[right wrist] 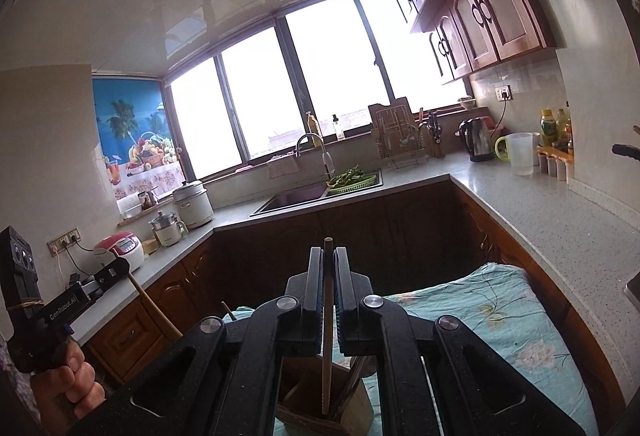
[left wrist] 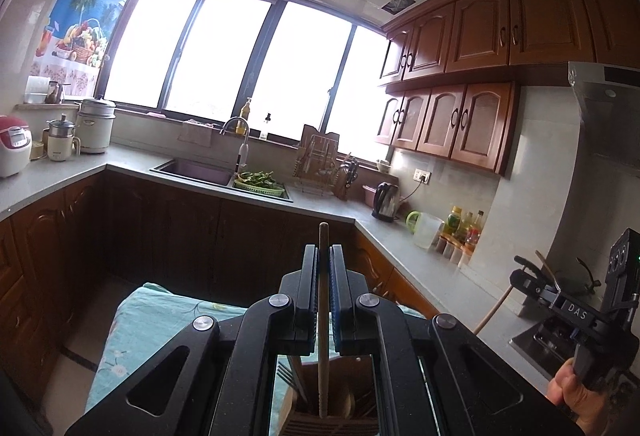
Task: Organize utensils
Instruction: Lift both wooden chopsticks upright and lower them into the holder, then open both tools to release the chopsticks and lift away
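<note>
My left gripper (left wrist: pixel 323 256) is shut on a wooden chopstick (left wrist: pixel 322 316) that stands upright, its lower end inside a wooden utensil holder (left wrist: pixel 332 412). A fork (left wrist: pixel 286 376) and other utensils stand in that holder. My right gripper (right wrist: pixel 328 260) is shut on another wooden chopstick (right wrist: pixel 326 336), whose lower end reaches into the wooden utensil holder (right wrist: pixel 324 408). The right gripper also shows at the right edge of the left wrist view (left wrist: pixel 536 276), the left gripper at the left edge of the right wrist view (right wrist: pixel 116 272). Both hold their sticks above the holder.
The holder stands on a table with a light green floral cloth (right wrist: pixel 492 316). Grey counters (left wrist: pixel 420 248) run around the kitchen with a sink (left wrist: pixel 196 171), a kettle (left wrist: pixel 386 201), a clear jug (left wrist: pixel 426 230), bottles and rice cookers (left wrist: pixel 14 145).
</note>
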A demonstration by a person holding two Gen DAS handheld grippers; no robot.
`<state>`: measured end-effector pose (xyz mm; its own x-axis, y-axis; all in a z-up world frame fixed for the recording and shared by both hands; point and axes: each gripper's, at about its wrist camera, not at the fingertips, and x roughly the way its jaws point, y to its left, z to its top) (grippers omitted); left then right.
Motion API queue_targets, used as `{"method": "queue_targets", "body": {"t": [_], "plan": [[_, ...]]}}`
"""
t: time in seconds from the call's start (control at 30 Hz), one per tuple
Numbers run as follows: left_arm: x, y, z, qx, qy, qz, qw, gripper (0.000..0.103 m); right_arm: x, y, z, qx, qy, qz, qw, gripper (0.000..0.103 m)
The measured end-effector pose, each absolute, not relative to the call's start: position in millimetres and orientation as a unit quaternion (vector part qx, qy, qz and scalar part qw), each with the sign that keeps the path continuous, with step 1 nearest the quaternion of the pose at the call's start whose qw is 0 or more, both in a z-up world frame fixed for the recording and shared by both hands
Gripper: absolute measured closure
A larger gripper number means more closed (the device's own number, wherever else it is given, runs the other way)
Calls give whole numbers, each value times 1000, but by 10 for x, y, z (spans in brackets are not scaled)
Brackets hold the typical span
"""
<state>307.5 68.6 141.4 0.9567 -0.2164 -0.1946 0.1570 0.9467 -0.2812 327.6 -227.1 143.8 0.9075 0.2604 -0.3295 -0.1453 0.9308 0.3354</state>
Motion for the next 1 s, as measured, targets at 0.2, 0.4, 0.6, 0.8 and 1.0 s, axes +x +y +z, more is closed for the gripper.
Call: {"method": "queue_targets", "body": {"t": [0.2, 0.4, 0.6, 0.8, 1.0], "plan": [[3320, 615, 1165, -144, 120, -84, 979, 100, 3370, -2254, 1215, 160, 198, 98, 962, 98], [3524, 573, 913, -158, 136, -72, 975, 100, 3475, -2231, 918, 168, 223, 96, 955, 98], [3659, 554, 729, -158, 170, -71, 970, 99, 3550, -2186, 584, 175, 264, 98, 943, 98], [3734, 516, 710, -137, 192, -74, 969, 99, 3546, -2171, 519, 172, 271, 96, 942, 98], [3809, 584, 737, -141, 205, -72, 966, 98, 3571, -2168, 534, 171, 273, 96, 942, 98]]}}
